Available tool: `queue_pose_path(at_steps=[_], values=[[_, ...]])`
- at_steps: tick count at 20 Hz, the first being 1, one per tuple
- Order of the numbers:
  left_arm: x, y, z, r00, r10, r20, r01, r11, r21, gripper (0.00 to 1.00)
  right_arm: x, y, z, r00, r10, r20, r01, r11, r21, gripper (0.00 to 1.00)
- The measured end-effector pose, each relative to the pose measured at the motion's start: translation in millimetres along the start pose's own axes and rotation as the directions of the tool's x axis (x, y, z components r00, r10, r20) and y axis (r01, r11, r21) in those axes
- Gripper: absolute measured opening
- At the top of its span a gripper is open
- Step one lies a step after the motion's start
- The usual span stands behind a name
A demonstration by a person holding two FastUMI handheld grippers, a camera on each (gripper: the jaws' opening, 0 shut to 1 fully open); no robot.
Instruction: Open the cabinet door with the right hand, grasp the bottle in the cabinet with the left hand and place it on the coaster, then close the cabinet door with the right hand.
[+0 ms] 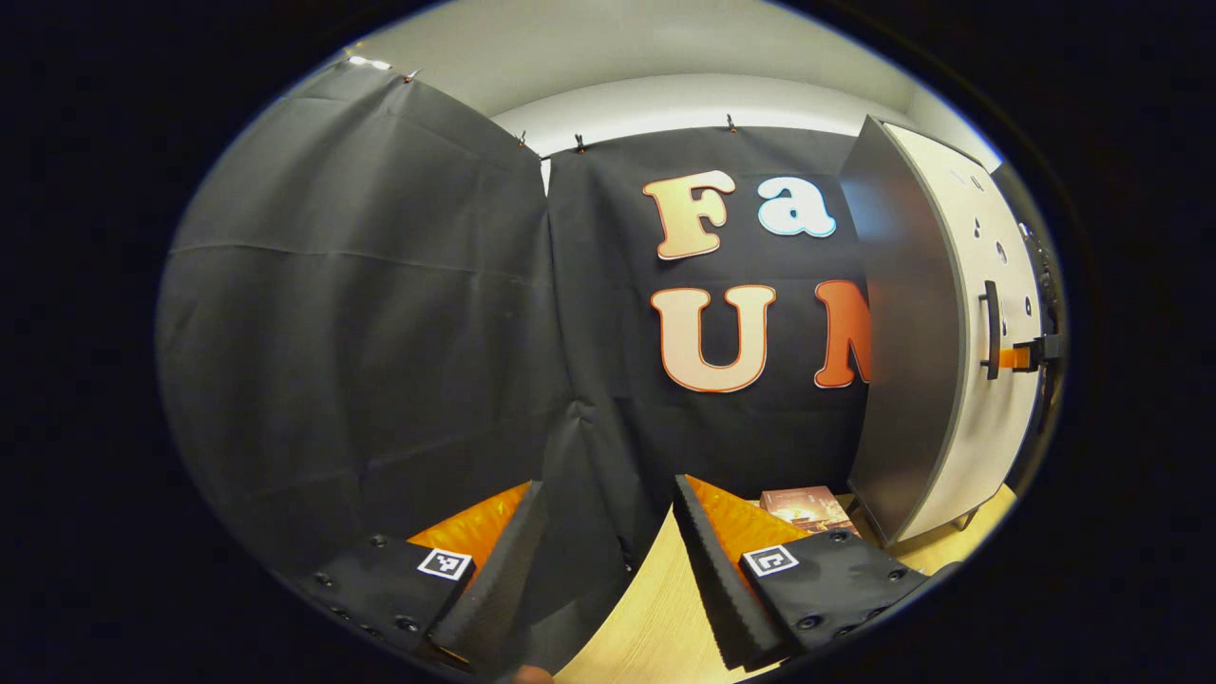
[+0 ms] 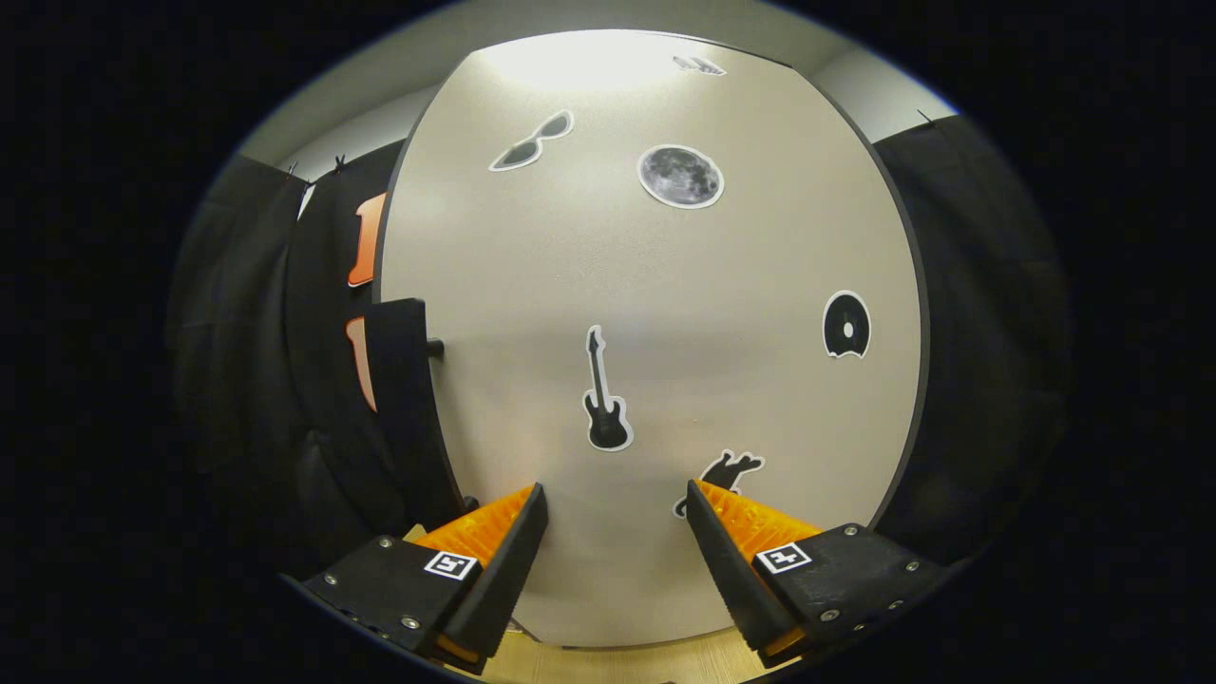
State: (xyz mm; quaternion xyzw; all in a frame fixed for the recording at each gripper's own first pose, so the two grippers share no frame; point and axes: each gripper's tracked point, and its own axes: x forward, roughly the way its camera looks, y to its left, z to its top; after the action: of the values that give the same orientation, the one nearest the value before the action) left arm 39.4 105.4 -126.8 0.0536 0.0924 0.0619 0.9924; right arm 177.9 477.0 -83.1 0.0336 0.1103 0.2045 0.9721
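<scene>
Both grippers gape empty: the left gripper (image 1: 608, 560) over the table (image 1: 646, 617), the right gripper (image 2: 613, 560) facing the cabinet door (image 2: 655, 313), its handle (image 2: 404, 380) far left. Approaching off-line could miss it. The coaster (image 1: 807, 508) lies near the cabinet.

matt beige cabinet door (image 2: 665, 285) – smooth, pale wood-grain table (image 1: 646, 617), ribbed black foam on jaws

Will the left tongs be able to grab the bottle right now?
Probably not yet. The left tongs are open over the table, facing the black cloth wall, and the cabinet door off to their side looks shut. It would block the way until the right tongs pull it open.
</scene>
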Motion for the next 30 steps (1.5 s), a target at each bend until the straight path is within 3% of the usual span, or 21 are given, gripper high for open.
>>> queue_pose_path(at_steps=[11,16,23,28,29,30], values=[[17.4,-38.0,52.5,0.997,-0.063,0.038,0.063,0.998,0.008,0.89,-11.0,-1.8,12.6,1.0,0.015,-0.021,-0.016,1.0,-0.026,0.92],[21.9,-67.6,98.5,0.988,-0.127,0.087,0.132,0.989,-0.059,0.88,-71.8,-30.7,61.6,0.999,0.014,0.029,-0.012,0.997,-0.07,0.92],[15.2,-94.2,146.8,0.972,-0.186,0.141,0.204,0.97,-0.13,0.88,-170.0,-86.3,136.7,0.985,-0.048,0.164,0.069,0.99,-0.122,0.93],[8.8,-111.1,167.6,0.958,-0.214,0.19,0.239,0.964,-0.116,0.87,-218.6,-123.2,155.8,0.97,-0.123,0.208,0.149,0.982,-0.114,0.92],[7.9,-115.5,169.8,0.954,-0.225,0.197,0.251,0.961,-0.118,0.93,-223.5,-129.2,155.2,0.968,-0.138,0.21,0.165,0.98,-0.114,0.92],[7.5,-120.6,171.9,0.95,-0.238,0.203,0.265,0.957,-0.12,0.93,-229.6,-133.3,154.6,0.965,-0.154,0.21,0.18,0.977,-0.111,0.92]])
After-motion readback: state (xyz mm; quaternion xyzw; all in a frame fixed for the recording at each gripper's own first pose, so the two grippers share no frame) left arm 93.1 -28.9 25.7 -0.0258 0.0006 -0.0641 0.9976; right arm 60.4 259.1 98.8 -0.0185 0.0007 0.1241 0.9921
